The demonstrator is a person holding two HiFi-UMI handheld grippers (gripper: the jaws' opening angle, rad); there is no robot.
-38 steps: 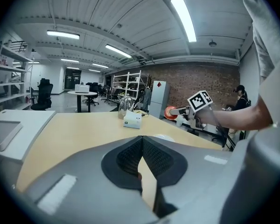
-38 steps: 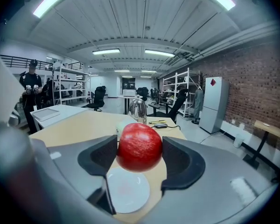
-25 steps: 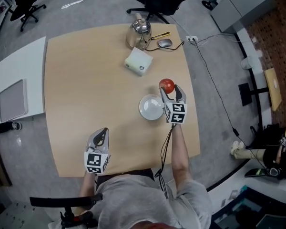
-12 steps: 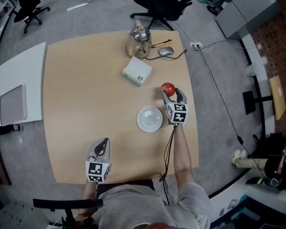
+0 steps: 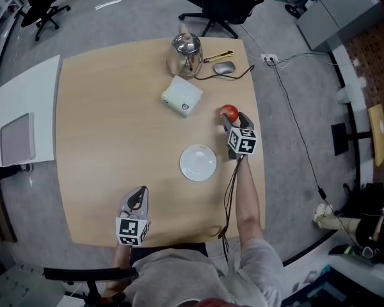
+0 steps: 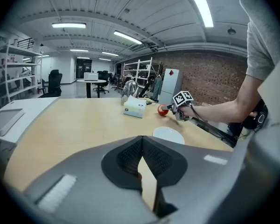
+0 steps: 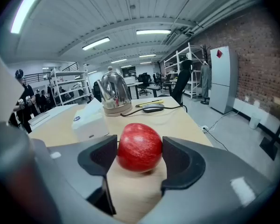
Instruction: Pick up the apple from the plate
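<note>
The red apple [image 5: 228, 113] sits between the two jaws of my right gripper [image 5: 232, 119], which is shut on it, low over the table near the right edge. In the right gripper view both pads press the apple [image 7: 140, 147] from the sides, and its shadow lies on the wood just beneath. The white plate [image 5: 198, 162] lies bare on the table, to the near left of the apple. My left gripper [image 5: 138, 194] is shut with nothing in it near the table's front edge. From the left gripper view the plate [image 6: 168, 135] and the held apple [image 6: 163, 110] show farther off.
A white tissue box [image 5: 182, 96] lies left of the apple. A steel kettle [image 5: 185, 53], a mouse [image 5: 224, 68] with its cable and a yellow pen [image 5: 216, 57] are at the far edge. A white side table [image 5: 19, 117] stands left; an office chair [image 5: 217, 2] beyond.
My right gripper has carried the apple away from the plate, farther off and to the right, and lower toward the table. The left gripper has barely shifted.
</note>
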